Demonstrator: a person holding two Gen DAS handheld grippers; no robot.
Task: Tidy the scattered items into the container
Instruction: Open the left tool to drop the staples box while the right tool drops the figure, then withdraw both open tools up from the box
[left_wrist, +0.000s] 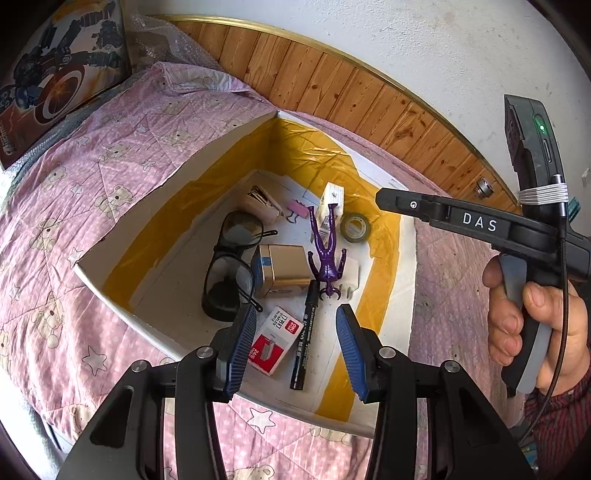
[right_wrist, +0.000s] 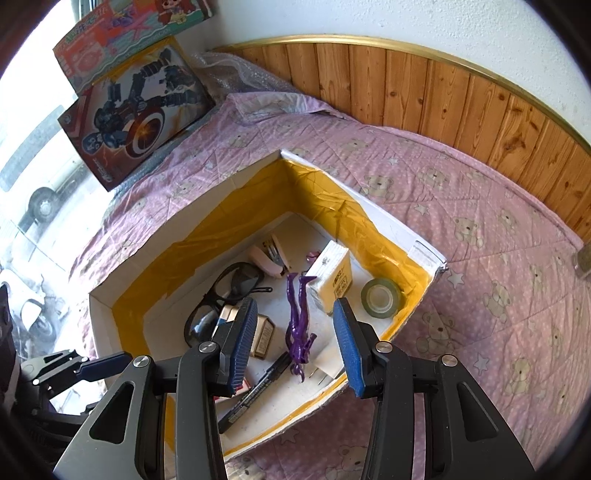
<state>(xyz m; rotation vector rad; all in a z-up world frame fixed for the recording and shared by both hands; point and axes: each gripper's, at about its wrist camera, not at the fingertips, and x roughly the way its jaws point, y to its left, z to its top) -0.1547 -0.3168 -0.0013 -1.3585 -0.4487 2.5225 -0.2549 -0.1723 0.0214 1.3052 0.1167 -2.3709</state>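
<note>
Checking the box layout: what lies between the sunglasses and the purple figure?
A gold-coloured tin lies between the sunglasses and the purple figure, clearest in the left wrist view. In the right wrist view a finger mostly hides it.

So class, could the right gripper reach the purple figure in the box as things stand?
Probably yes: the right gripper hangs open above the purple figure, which lies uncovered on top in the open box.

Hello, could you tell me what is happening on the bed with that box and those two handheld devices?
A person holds a tool in each hand over a white box on a pink quilt. Both the left tool and right tool are open and empty. Already in the box lie glasses, a purple figure, a marker, a tape roll and a staples pack.
</note>
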